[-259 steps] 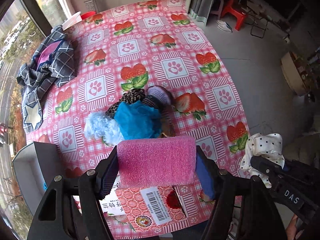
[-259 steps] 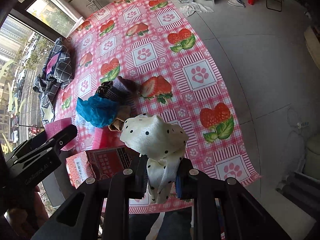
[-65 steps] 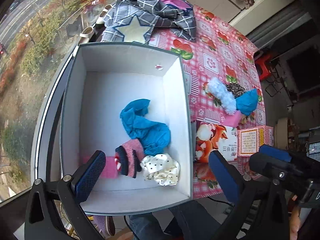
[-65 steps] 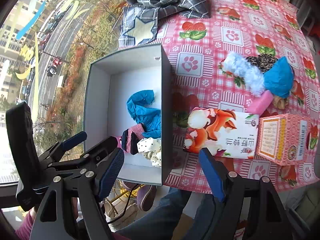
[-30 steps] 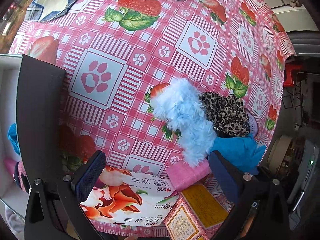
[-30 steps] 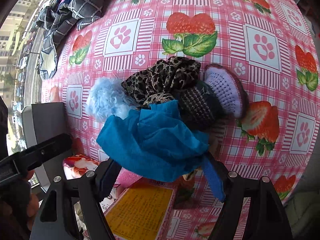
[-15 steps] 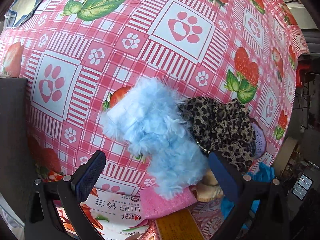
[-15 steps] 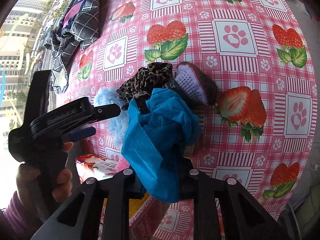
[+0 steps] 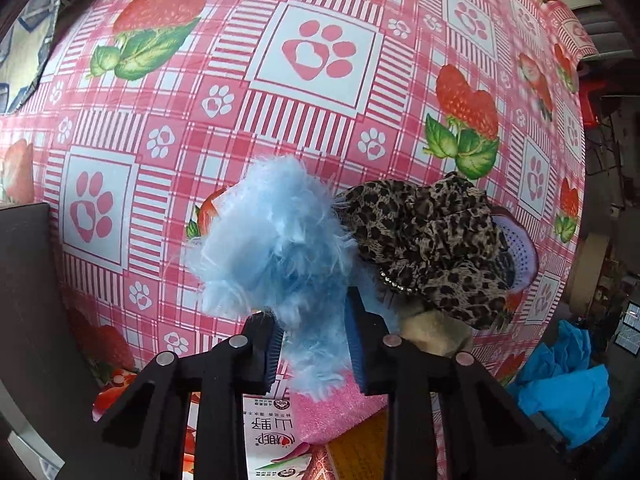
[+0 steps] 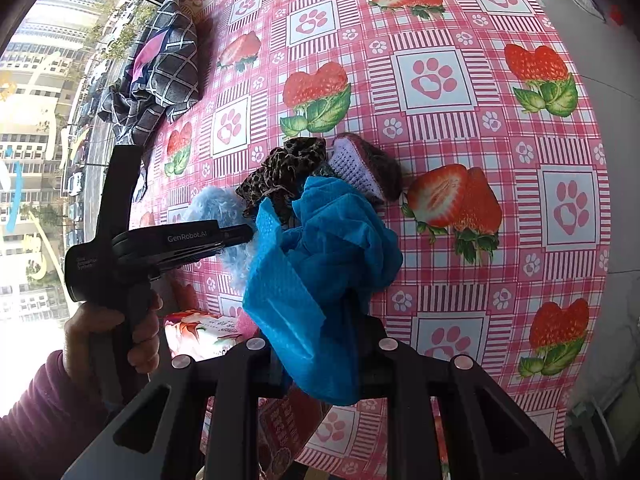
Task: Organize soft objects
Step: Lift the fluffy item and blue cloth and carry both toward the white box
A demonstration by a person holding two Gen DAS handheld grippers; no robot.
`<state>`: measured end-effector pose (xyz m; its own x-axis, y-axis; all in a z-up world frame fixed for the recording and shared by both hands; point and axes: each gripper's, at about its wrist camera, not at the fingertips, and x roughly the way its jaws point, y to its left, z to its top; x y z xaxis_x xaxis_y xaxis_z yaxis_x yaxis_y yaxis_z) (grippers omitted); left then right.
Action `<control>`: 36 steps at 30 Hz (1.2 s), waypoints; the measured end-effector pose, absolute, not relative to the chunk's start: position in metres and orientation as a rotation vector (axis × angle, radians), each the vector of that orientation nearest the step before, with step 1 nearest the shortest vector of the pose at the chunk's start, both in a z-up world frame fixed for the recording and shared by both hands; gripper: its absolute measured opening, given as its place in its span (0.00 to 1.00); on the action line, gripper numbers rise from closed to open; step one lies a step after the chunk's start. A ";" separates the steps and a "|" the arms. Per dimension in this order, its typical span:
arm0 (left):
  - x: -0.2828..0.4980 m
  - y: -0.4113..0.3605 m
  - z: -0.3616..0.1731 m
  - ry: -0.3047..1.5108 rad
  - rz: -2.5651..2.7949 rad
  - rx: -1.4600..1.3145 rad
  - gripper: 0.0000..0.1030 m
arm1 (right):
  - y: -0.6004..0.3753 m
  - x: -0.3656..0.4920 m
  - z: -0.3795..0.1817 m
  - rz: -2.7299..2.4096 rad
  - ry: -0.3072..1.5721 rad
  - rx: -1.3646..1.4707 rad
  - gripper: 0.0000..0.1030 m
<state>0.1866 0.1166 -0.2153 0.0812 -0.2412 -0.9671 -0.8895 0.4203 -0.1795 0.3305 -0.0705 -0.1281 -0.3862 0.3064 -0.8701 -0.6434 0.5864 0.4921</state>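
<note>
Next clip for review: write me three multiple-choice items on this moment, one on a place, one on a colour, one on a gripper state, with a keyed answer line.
1. Where does the leopard-print cloth lie in the left wrist view?
A. Inside a box
B. On the tablecloth, against the right side of the fluffy item
C. On the floor

2. What colour is the fluffy item between the left gripper's fingers?
A. Light blue
B. Yellow
C. Black

3. What is the right gripper doing?
A. Standing wide open and empty
B. Shut on the blue cloth
C. Shut on the plaid garment

Answers:
1 B: it rests on the strawberry tablecloth, touching the fluff.
2 A: pale blue fur; the left jaws have just been closing on it.
3 B: the blue cloth bunches up out of its closed fingers.
</note>
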 end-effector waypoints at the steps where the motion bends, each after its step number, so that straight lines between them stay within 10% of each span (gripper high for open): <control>1: 0.181 0.115 -0.210 1.437 0.664 -1.050 0.30 | -0.073 0.331 -0.126 1.038 1.678 -0.278 0.22; 17: 0.151 0.102 -0.143 1.331 0.681 -0.816 0.17 | -0.088 0.320 -0.105 1.019 1.629 -0.263 0.22; 18: 0.150 0.105 -0.146 1.330 0.686 -0.827 0.20 | -0.088 0.319 -0.105 1.019 1.630 -0.264 0.22; 21: 0.148 0.117 -0.160 1.300 0.722 -0.912 0.78 | -0.089 0.314 -0.102 1.022 1.628 -0.272 0.22; 24: 0.155 0.122 -0.174 1.315 0.742 -0.907 0.81 | -0.089 0.307 -0.102 1.027 1.633 -0.283 0.22; 33: 0.176 0.127 -0.227 1.443 0.729 -0.925 0.81 | -0.101 0.305 -0.102 0.999 1.651 -0.289 0.22; 36: 0.182 0.124 -0.232 1.475 0.675 -0.919 0.31 | -0.106 0.307 -0.101 0.992 1.650 -0.285 0.22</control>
